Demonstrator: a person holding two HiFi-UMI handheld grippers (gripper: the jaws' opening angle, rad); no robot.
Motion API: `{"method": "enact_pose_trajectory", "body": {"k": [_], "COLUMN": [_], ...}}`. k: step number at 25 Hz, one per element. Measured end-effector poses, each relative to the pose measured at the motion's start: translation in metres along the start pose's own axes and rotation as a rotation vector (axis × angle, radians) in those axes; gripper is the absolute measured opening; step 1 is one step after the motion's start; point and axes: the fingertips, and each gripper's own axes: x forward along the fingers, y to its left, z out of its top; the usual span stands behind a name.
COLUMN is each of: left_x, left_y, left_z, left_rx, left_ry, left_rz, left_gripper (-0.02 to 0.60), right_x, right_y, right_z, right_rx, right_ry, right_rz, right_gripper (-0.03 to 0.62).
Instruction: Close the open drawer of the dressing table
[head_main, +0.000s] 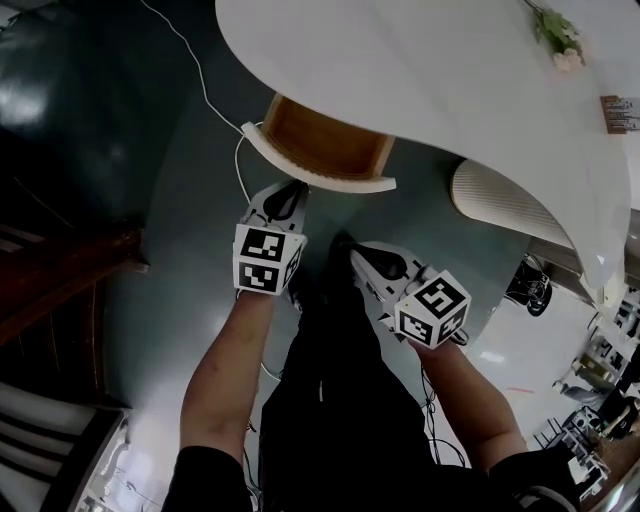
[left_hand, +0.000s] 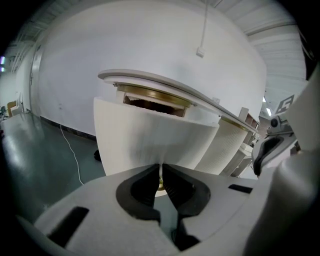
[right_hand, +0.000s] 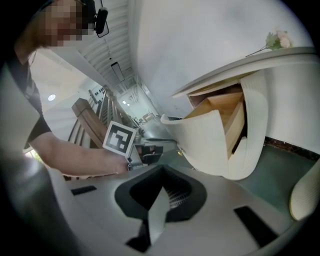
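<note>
The white dressing table (head_main: 450, 70) has one curved drawer (head_main: 320, 150) pulled out, its wooden inside showing. My left gripper (head_main: 290, 190) is at the drawer's ribbed white front (left_hand: 150, 135). Its jaws are nearly together around the small brass knob (left_hand: 160, 186) at the bottom of the front. My right gripper (head_main: 365, 262) hangs lower and to the right, apart from the drawer, with its fingertips meeting and nothing between them. In the right gripper view the open drawer (right_hand: 215, 135) stands ahead, with the left gripper (right_hand: 150, 150) against its front.
A ribbed white stool (head_main: 500, 205) stands under the table to the right of the drawer. A white cable (head_main: 200, 80) runs over the dark floor on the left. Dark wooden furniture (head_main: 60, 270) stands far left. Flowers (head_main: 555, 35) lie on the tabletop.
</note>
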Motion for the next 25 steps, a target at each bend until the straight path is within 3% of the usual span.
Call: {"method": "enact_pose_trajectory", "body": {"k": [25], "left_x": [0.08], "left_y": [0.016], "left_z": [0.07], "left_rx": [0.031], "left_ry": [-0.071], "left_rz": [-0.021], "left_gripper": [0.025], "right_x": [0.002], "right_y": [-0.069], "right_z": [0.034], "right_rx": [0.022], "right_ry": [-0.034], "right_rz": [-0.054], "right_gripper": [0.006]}}
